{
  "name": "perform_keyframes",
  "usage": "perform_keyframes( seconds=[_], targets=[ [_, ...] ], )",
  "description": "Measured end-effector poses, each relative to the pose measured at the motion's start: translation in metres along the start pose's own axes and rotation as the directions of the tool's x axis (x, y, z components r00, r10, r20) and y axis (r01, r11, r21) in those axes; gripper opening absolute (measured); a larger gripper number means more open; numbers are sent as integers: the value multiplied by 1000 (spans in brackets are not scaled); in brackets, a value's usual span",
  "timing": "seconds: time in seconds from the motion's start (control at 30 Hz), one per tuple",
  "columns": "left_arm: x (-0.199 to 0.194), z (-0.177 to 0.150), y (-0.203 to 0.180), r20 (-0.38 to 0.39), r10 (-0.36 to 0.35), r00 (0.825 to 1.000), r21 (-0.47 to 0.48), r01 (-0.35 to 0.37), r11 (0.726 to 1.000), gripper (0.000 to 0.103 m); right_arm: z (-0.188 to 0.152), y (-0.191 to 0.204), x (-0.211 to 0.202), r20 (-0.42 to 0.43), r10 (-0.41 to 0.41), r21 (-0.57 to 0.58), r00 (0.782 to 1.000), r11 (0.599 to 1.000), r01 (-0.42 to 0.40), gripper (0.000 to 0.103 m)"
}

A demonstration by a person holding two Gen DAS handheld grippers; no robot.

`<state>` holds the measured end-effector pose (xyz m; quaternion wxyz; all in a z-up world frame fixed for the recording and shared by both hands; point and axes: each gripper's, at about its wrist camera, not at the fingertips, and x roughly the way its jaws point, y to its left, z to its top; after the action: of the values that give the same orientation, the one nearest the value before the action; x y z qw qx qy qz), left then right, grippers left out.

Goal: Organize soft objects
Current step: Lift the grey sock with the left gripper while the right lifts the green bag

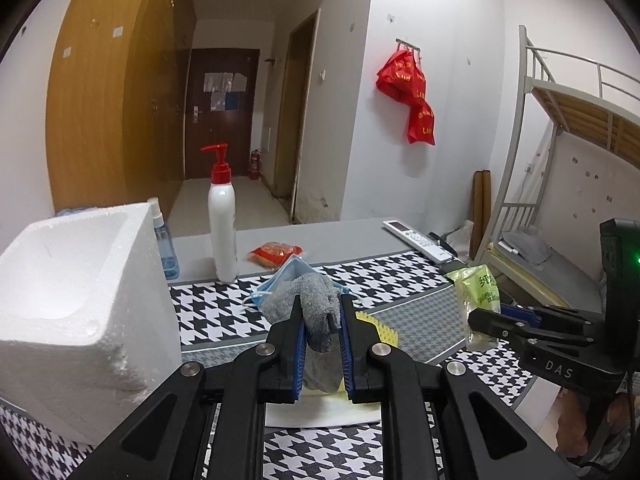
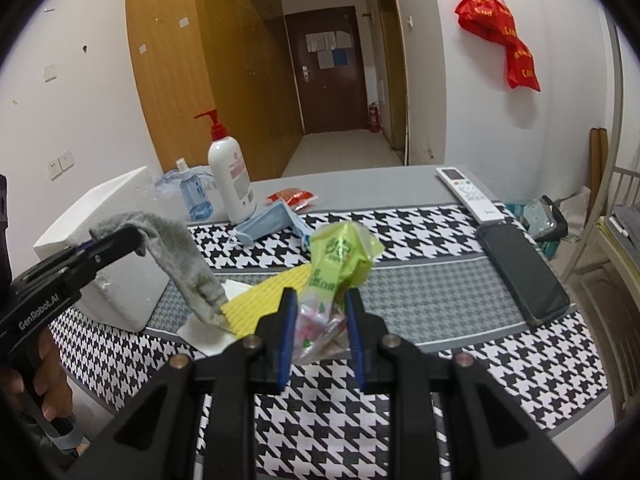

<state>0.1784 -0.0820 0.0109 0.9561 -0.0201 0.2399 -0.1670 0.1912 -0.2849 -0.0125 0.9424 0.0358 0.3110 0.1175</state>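
The left gripper (image 1: 320, 320) has its blue-padded fingers (image 1: 301, 344) pinching a grey knitted sock (image 1: 316, 300), which hangs from them with its toe touching a yellow ribbed sponge cloth (image 2: 260, 304) on the houndstooth-patterned tabletop (image 2: 440, 240). The right gripper (image 2: 320, 316) has its fingers clamped on a crinkled green plastic packet (image 2: 340, 260), lifted clear of the tabletop. Just beside the sock stands a white foam box (image 1: 80, 280). Farther back lie a light blue face mask (image 2: 268, 220) and a small red snack pouch (image 2: 292, 196), near a white pump bottle with a red cap (image 1: 222, 220). A white remote control (image 2: 468, 194) and a black phone (image 2: 520, 276) lie to the right.
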Motion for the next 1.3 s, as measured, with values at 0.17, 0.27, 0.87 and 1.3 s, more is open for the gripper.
perform_keyframes(
  seconds=[0.17,0.27,0.87,1.3],
  targets=[
    [-5,7,-2,19,3,1000,11,-4,1000,16,1,1,-9,22,1,-6,1000,1000,-1,28],
    [-11,11,-4,34,7,999,22,-8,1000,16,1,2,-14,31,3,-11,1000,1000,-3,28],
    [-32,25,1,73,33,997,28,-35,999,16,6,15,-32,79,21,-36,997,999,-18,28],
    [-56,34,24,109,49,993,32,-53,998,16,22,52,-35,131,68,-83,989,995,-58,28]
  ],
)
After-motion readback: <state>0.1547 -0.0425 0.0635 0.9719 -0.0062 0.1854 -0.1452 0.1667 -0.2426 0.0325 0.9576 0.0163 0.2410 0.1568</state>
